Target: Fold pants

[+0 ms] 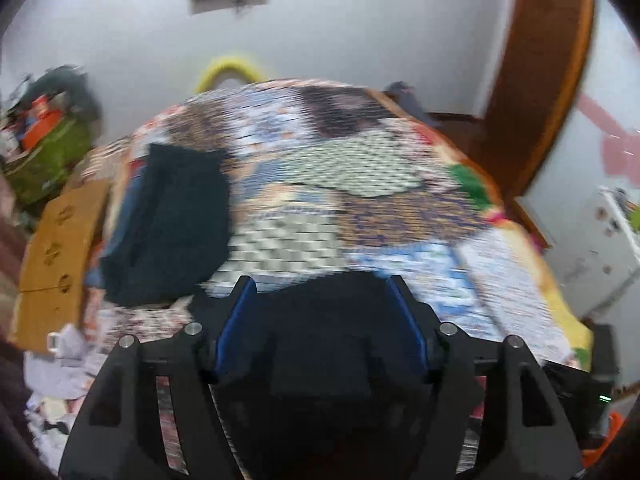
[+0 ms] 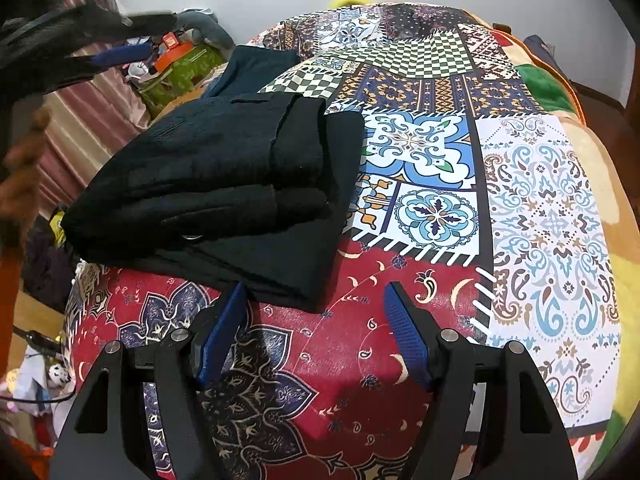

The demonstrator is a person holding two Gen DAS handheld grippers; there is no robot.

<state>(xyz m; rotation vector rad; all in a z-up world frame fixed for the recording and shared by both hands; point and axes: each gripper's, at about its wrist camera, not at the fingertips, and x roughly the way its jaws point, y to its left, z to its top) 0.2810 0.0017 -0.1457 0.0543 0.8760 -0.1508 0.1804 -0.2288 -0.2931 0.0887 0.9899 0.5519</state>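
Folded black pants point(image 2: 224, 184) lie on the patchwork bedcover point(image 2: 432, 160), left of middle in the right wrist view. My right gripper point(image 2: 318, 300) is open just before their near edge; its left fingertip point(image 2: 238, 292) reaches that edge and nothing sits between the pads. My left gripper point(image 2: 152, 34) shows blurred at the upper left, above and beyond the pants. In the blurred left wrist view, the left gripper point(image 1: 322, 292) stands open over black cloth point(image 1: 320, 340), and the pads do not press on it. A second folded dark garment point(image 1: 172, 220) point(image 2: 256, 64) lies farther back.
A cardboard box point(image 1: 52, 260) and a green bag with clutter point(image 2: 176, 72) stand beside the bed on the left. Loose items litter the floor point(image 1: 60, 380). A brown wooden door point(image 1: 540, 80) is at the far right. A person's hand point(image 2: 20, 168) shows at the left edge.
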